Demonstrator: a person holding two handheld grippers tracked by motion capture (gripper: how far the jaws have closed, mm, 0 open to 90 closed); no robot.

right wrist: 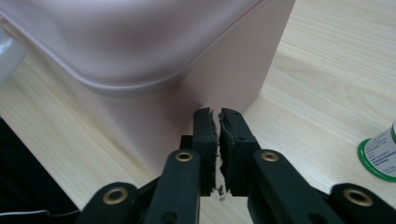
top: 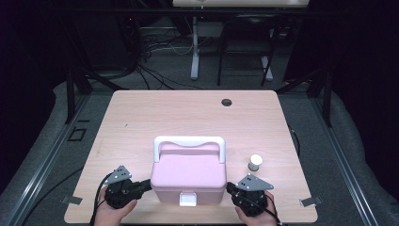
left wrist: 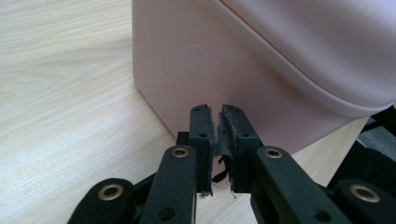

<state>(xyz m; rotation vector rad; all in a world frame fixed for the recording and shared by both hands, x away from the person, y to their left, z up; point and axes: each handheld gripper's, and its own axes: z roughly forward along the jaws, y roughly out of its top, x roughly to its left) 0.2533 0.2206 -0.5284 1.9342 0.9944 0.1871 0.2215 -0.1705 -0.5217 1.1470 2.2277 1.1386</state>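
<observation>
Here, smooth pink box (top: 188,176), rounded corners, woodgrain table (top: 141,117)

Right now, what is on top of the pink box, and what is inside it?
On the pink box lies its closed pink lid, with a white handle folded toward the far side and a white latch in front. The lid covers the inside, so its contents cannot be seen.

"Can you read any words here?"

"Not really. In your right gripper view, the little bottle (right wrist: 382,157) by the table edge has a white label with a green rim and tiny dark print. The letters are too small and blurry to read."

"What about your pink box (top: 188,175)?"

"You see no words or numbers on it, and none on the table (top: 141,117)."
</observation>
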